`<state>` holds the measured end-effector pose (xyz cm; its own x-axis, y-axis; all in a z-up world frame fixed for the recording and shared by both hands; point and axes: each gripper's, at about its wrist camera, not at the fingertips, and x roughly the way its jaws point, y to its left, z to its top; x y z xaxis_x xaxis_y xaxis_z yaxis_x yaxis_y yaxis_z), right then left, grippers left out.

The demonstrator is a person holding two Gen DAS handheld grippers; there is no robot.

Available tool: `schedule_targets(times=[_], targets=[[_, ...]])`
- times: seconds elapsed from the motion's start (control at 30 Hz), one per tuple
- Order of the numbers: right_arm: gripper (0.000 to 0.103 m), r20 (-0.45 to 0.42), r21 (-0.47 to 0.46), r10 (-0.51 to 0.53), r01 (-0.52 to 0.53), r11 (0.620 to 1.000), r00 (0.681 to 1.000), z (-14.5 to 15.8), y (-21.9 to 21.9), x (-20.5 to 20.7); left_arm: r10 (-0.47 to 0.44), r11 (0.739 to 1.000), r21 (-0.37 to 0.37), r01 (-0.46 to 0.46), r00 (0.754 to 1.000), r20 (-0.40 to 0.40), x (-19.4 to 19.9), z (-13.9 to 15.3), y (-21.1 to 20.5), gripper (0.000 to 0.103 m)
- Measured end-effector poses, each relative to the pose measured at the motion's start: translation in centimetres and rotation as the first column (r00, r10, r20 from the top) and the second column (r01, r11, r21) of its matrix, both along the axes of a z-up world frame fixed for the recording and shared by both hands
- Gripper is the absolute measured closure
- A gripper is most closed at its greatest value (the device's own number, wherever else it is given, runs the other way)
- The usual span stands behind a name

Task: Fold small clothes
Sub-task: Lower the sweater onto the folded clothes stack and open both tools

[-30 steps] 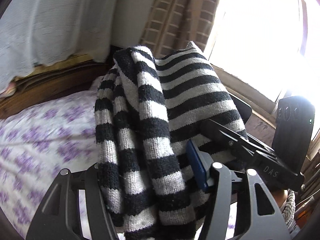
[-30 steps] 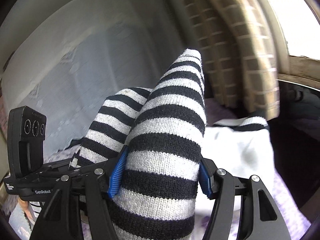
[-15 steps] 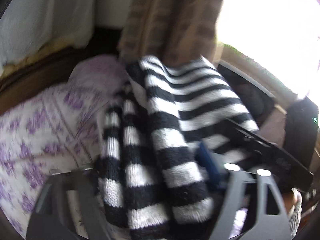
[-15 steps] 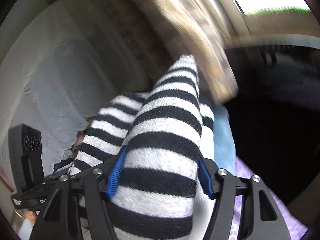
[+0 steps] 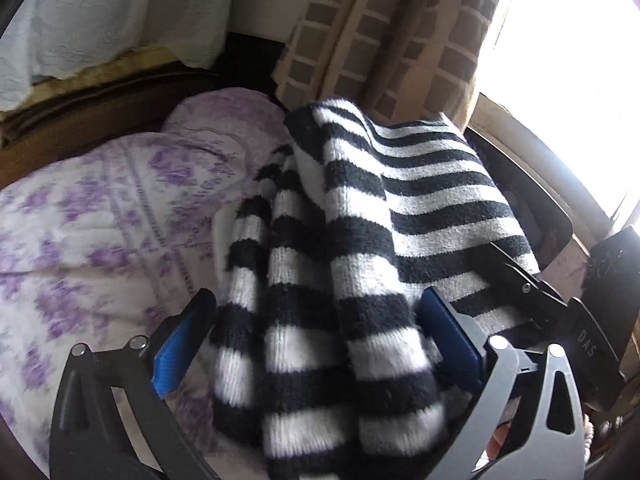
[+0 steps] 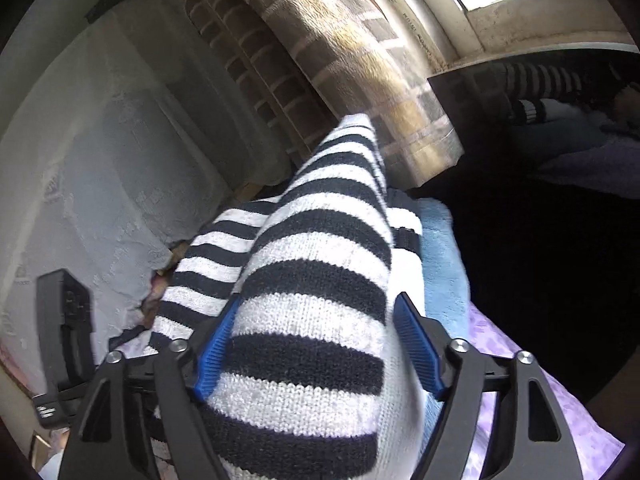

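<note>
A black-and-white striped knit garment is bunched and folded over the bed. My left gripper has its jaws spread wide; the garment lies between them, with a gap at the left blue pad, and rests against the right pad. My right gripper holds the same striped garment between its blue pads, both pressed on the thick fold. The right gripper's black body shows at the right of the left wrist view.
A bed with a white and purple floral cover and a pillow lies below. A folded light blue cloth lies under the garment. A checked brown curtain, a bright window and a dark screen stand behind.
Both grippers carried the garment toward the curtain and the pillow end of the bed. My left gripper's jaws have spread apart and its left pad has come off the garment.
</note>
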<state>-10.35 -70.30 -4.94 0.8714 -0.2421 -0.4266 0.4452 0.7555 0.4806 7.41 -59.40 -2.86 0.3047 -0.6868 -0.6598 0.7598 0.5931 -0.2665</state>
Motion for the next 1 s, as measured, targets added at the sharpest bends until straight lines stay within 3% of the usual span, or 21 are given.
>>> schedule_targets(times=[0.07, 0.17, 0.3, 0.4, 0.7, 1.0], targets=[[0.022, -0.013, -0.023, -0.033, 0.033, 0.999, 0.999, 1.1, 0.8, -0.8, 0.046, 0.998, 0.036, -0.049, 0.995, 0.093, -1.4, 1.2, 1.2, 0.004], [0.019, -0.024, -0.042, -0.120, 0.119, 0.992, 0.993, 3.0, 1.8, -2.6, 0.042, 0.997, 0.052, -0.053, 0.979, 0.201, -3.2, 2.6, 2.8, 0.004], [0.016, -0.044, -0.019, -0.175, 0.174, 0.985, 0.984, 4.4, 3.2, -4.6, 0.033, 0.996, 0.066, -0.055, 0.956, 0.291, -5.4, 3.7, 5.1, 0.004], [0.015, -0.084, -0.066, -0.179, 0.174, 0.983, 0.980, 5.3, 5.1, -5.3, 0.035, 0.996, 0.064, -0.062, 0.936, 0.350, -6.4, 4.7, 6.6, 0.004], [0.009, -0.144, -0.282, -0.193, 0.147, 0.948, 0.971, 9.1, 12.1, -7.6, 0.012, 0.998, 0.055, -0.036, 0.917, 0.399, -10.2, 6.9, 10.0, 0.004], [0.007, -0.166, -0.362, -0.184, 0.113, 0.925, 0.969, 10.5, 15.6, -9.6, 0.063, 0.996, 0.033, -0.084, 0.909, 0.413, -12.4, 7.8, 13.3, 0.004]])
